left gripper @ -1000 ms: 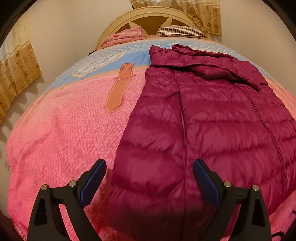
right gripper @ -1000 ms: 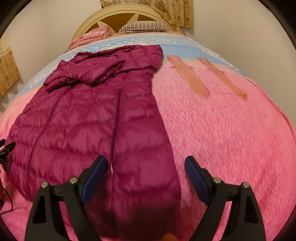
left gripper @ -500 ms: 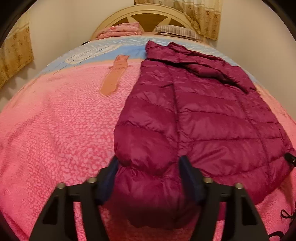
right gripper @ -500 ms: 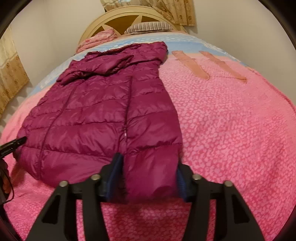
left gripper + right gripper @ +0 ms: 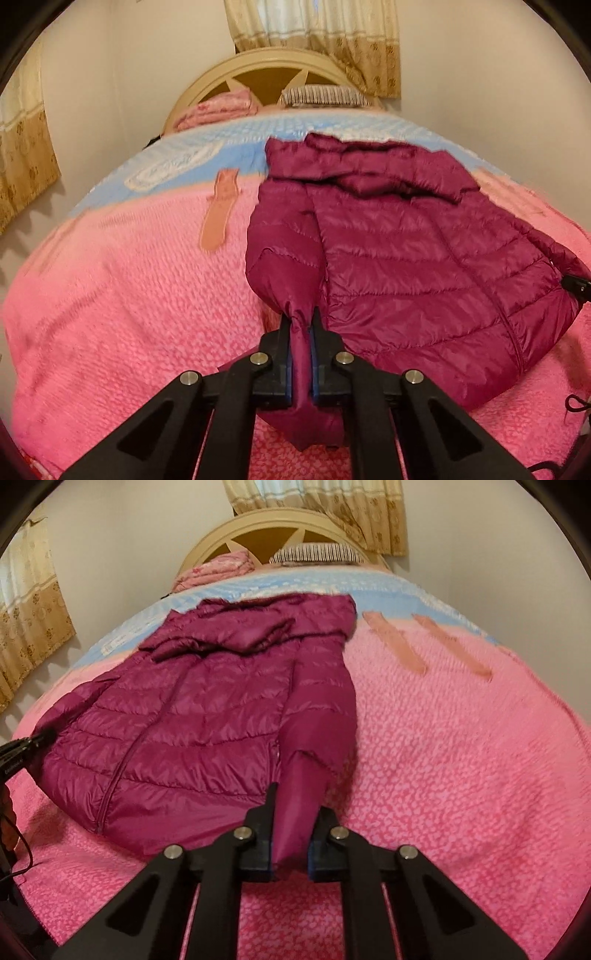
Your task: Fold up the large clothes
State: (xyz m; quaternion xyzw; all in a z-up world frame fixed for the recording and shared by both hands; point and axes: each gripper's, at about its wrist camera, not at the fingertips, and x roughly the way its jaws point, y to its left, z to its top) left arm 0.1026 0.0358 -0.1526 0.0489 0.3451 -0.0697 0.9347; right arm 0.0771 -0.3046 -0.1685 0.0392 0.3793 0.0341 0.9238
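Note:
A maroon quilted puffer jacket [image 5: 406, 251] lies on the pink bedspread [image 5: 129, 295], hood toward the headboard. My left gripper [image 5: 300, 325] is shut on the bottom corner of the jacket's left side and lifts that edge a little. In the right wrist view the same jacket [image 5: 207, 709] lies left of centre, and my right gripper [image 5: 293, 805] is shut on its right bottom corner, which is raised off the bed. The tip of the other gripper shows at the far edge in each view, on the right [image 5: 574, 286] and on the left [image 5: 22, 747].
The wooden headboard [image 5: 266, 77] stands at the far end with a striped pillow [image 5: 325, 96] and a folded pink blanket [image 5: 218, 110]. Curtains [image 5: 22, 162] hang on the left wall and behind the bed. Pink bedspread [image 5: 461, 757] stretches right of the jacket.
Both grippers have closed from wide open onto the jacket's two bottom corners and raised them. The jacket's lower edge has lifted and bunched between the jaws.

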